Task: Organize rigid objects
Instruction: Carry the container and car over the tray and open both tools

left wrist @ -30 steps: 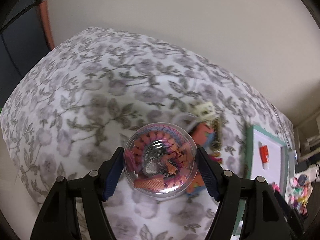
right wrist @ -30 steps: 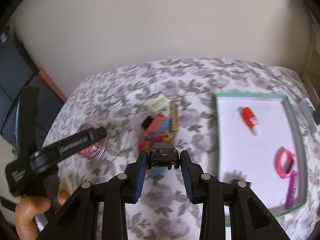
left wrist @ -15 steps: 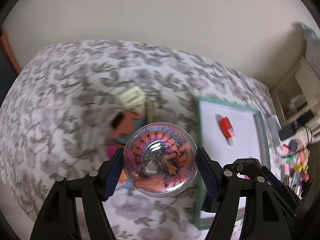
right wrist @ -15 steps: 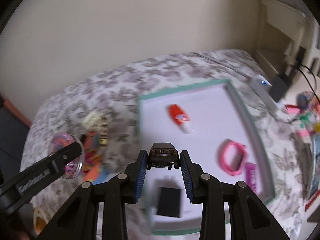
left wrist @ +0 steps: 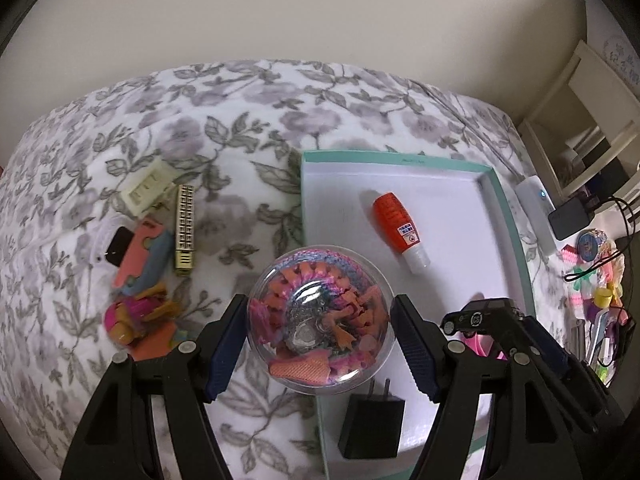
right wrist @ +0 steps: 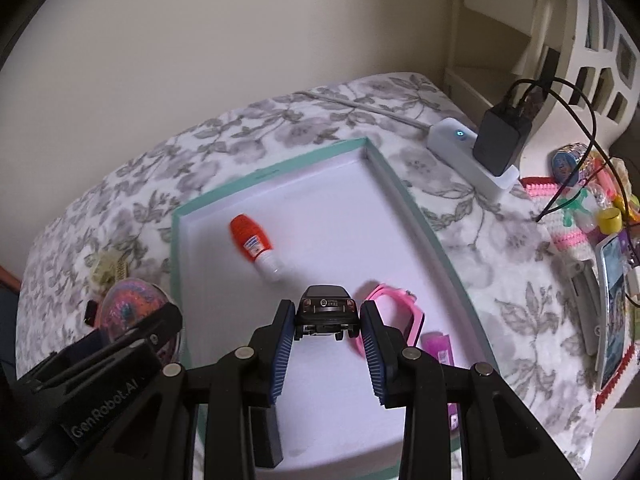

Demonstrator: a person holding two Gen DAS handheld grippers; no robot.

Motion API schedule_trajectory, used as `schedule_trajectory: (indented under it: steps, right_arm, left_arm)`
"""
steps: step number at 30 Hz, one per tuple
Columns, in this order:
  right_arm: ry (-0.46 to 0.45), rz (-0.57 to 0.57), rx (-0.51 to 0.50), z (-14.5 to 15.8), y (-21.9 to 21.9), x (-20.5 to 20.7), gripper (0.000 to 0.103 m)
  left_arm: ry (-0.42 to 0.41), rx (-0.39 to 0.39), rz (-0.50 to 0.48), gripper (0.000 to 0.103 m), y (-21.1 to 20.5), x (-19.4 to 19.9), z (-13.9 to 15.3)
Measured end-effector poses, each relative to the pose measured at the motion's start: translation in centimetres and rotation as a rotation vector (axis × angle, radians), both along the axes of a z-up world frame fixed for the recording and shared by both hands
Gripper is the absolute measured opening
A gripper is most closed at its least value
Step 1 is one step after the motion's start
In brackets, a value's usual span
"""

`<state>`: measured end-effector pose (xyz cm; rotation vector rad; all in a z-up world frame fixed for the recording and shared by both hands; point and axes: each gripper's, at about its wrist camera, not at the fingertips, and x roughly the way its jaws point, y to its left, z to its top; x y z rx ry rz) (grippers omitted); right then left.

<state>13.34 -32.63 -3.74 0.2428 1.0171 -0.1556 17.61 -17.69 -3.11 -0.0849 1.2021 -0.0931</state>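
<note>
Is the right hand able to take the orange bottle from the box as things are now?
Probably not yet. The right tongs are shut on the toy car. The bottle lies uncovered in the box, just ahead, so the way is free once the car is put down.

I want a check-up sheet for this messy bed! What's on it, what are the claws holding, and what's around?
Surface: grey-flowered white bedspread.
Job's things: shallow teal-rimmed white box holds an orange glue bottle, black plug adapter and pink watch band.
Clutter: cream block, gold bar and colourful toy pile left of the box.
Grippers: left claw grips a clear ball of colourful bits; right claw grips a small black toy car.
Cables: black cords at a white power strip.
Surroundings: beige wall.
</note>
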Motion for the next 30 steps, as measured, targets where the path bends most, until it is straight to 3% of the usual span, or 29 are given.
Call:
schedule_trajectory:
  steps: [12,17,30]
  right_arm:
    - [-0.077,-0.05,-0.043,-0.4,-0.4,1.1,0.036]
    - [-0.074,-0.05,-0.059,-0.7,-0.4,1.2,0.036]
    - [0.082,-0.065,0.02,-1.2,-1.4,0.7,0.037]
  left_arm:
    - [0.021,-0.055,-0.023,0.073,-0.6,1.4,-2.4]
    - [0.023,-0.044,-0.04,0.073,-1.0,1.3,-2.9]
    - [0.032,0.007,-0.096,0.073,-2.4,0.7,-2.9]
